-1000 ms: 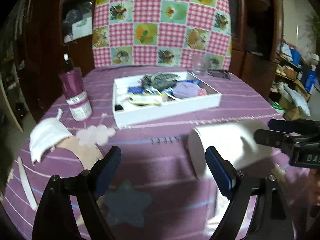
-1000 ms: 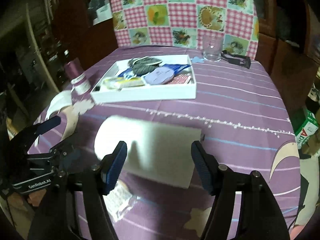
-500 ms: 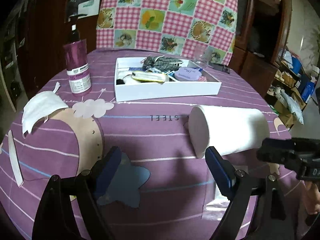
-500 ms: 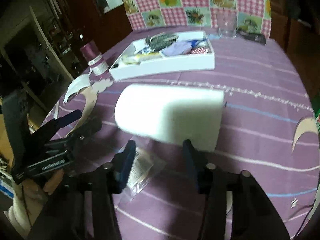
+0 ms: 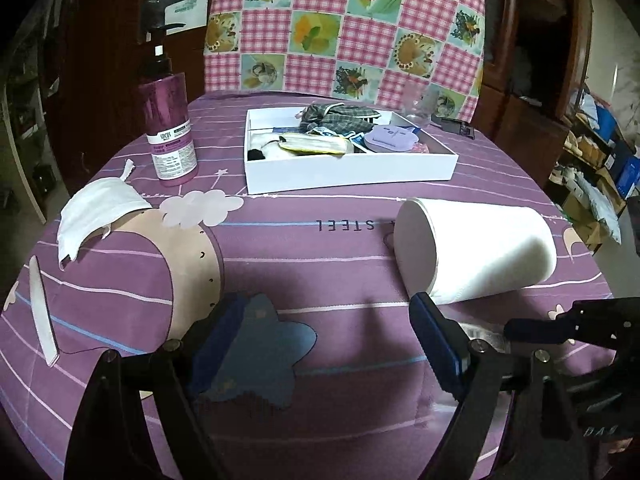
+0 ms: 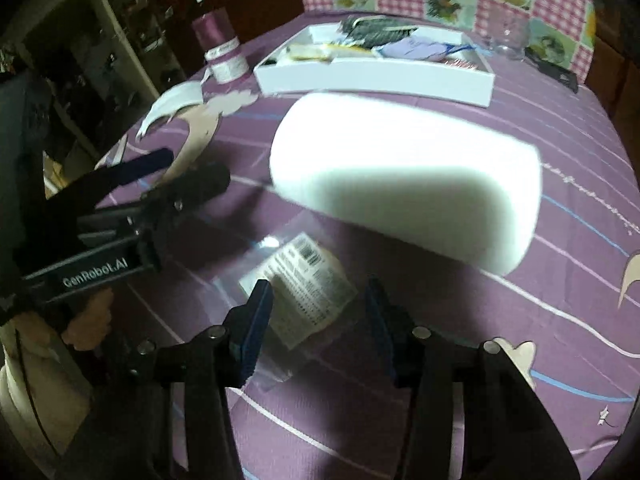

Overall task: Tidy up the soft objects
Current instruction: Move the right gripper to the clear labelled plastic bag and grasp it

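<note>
A white paper roll [image 5: 476,252] lies on its side on the purple tablecloth; it also shows in the right wrist view [image 6: 404,176]. A clear plastic packet with a printed label [image 6: 298,286] lies flat just in front of my right gripper [image 6: 318,308], which is open and empty above it. My left gripper [image 5: 324,334] is open and empty, low over the cloth, left of the roll. A white face mask [image 5: 94,210] lies at the left. A white tray [image 5: 348,172] at the back holds folded cloths and pouches.
A purple pump bottle [image 5: 170,136] stands left of the tray. A glass [image 6: 506,36] and a dark flat object [image 6: 554,70] sit behind the tray. A chair with a checked cover [image 5: 344,28] stands beyond the table. Boxes lie on the floor at right [image 5: 596,184].
My right gripper has pulled back from the roll, narrowed its opening and now hovers over the plastic packet. The roll lies free on the cloth. My left gripper has drawn back and lowered.
</note>
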A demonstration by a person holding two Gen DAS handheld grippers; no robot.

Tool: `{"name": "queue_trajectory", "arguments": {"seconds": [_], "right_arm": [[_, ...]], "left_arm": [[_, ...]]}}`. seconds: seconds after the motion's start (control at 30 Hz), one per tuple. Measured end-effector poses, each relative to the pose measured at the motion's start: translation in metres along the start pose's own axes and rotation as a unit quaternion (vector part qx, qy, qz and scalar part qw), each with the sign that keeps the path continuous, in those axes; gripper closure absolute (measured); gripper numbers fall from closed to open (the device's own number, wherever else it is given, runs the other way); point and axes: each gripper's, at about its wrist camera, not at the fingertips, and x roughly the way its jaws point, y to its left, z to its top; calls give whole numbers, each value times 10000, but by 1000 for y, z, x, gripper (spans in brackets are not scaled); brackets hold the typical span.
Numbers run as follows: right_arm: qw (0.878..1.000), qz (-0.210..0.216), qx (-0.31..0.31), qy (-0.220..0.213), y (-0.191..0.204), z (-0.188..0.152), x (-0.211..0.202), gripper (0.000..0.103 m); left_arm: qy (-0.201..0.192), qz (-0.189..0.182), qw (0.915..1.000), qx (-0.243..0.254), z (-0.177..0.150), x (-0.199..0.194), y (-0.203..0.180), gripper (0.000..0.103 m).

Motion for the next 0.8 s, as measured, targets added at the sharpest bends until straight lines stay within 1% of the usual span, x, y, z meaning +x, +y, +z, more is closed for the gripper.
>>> {"name": "queue_trajectory", "arguments": {"seconds": [0.03, 0.13, 0.23, 0.33, 0.37, 0.4, 0.47, 0.5, 0.57, 0.7, 0.73, 0.77, 0.8], "right_arm": [[10000, -4, -77, -47, 2, -1, 0, 44], [9996, -6, -267, -27, 9, -2, 2, 34], [9982, -194, -571, -34, 19, -5, 5, 30], [9945, -528, -904, -50, 28, -9, 8, 29], [9948, -528, -870, -57, 27, -9, 8, 29], [9951, -534, -832, -65, 26, -9, 7, 31], [9953, -657, -704, -117, 20, -6, 5, 47], [9957, -671, -632, -126, 16, -5, 4, 52], [9968, -620, -475, -148, 10, -3, 2, 56], [9965, -639, -494, -197, 13, -4, 1, 61], [9965, -622, -504, -226, 14, -4, 0, 65], [9968, -577, -496, -264, 14, -4, -2, 67], [9969, -545, -479, -299, 14, -3, -3, 73]], "left_arm": [[15, 22, 10000, 8, 0, 0, 0, 18], [44, 50, 10000, 25, 0, 2, 0, 18], [61, 65, 10000, 39, -1, 2, 0, 18], [60, 84, 9999, 51, -1, 2, -1, 18], [62, 76, 9999, 48, -1, 2, -1, 18], [64, 75, 9999, 43, -1, 2, -1, 18], [72, 84, 9999, 47, -1, 2, -1, 18], [72, 88, 9999, 43, -2, 2, 0, 18], [76, 92, 9999, 47, -2, 2, 0, 18], [75, 96, 9999, 49, -2, 3, 0, 18], [72, 97, 9999, 46, -2, 3, 0, 18], [76, 89, 9999, 45, -2, 3, 0, 18], [77, 91, 9999, 47, -2, 2, 0, 18]]}}
